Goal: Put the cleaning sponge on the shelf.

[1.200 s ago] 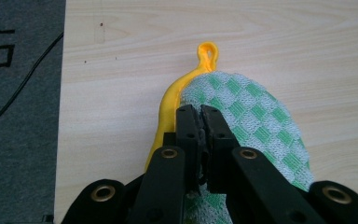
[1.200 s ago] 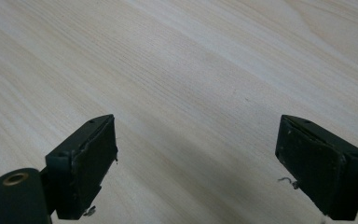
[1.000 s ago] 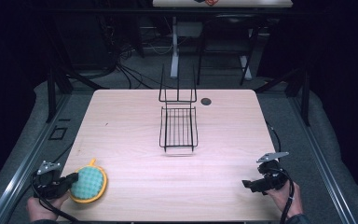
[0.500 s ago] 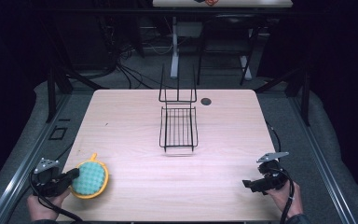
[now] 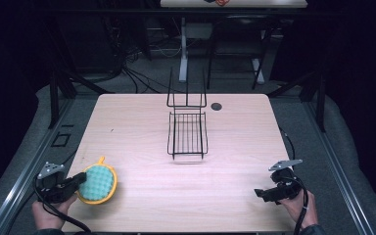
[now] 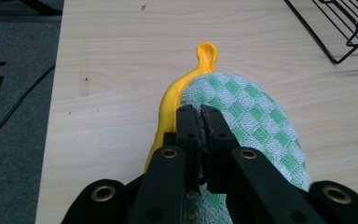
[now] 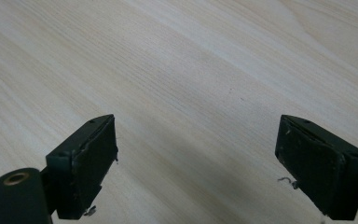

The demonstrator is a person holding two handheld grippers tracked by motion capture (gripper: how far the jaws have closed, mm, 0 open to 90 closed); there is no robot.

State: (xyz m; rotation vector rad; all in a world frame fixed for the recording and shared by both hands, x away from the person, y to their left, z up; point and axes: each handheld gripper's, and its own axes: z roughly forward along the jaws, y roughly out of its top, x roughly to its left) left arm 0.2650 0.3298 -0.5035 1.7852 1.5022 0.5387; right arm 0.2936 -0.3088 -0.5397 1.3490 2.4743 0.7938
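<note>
Jaws of your left gripper (image 6: 203,116) are clamped on the near edge of the pad (image 6: 247,126), a round green-checked cloth with a yellow rim and a yellow loop (image 6: 206,52). Pad sits at the near-left corner of the bench (image 5: 142,127), just ahead of your left hand (image 5: 46,215); whether it is lifted or dragging on the wood, can't tell. Loop points away from the jaws, so the pad's long axis runs straight out along your left gripper, loop end farthest.

Right gripper (image 7: 196,154) has its jaws wide apart, nothing between them, bare wood below. In the high view it sits at the near-right corner (image 5: 276,191), well apart from the pad.

Farther out, mid-bench, the rack (image 5: 187,132), black wire, lies ahead and to the right of the pad; its corner shows top right in the left gripper view. Small dark disc (image 5: 216,105) beyond it near the far edge.

Likely next: carry forward-right toward the rack. Left arm is the nearer one, and already has the pad.
</note>
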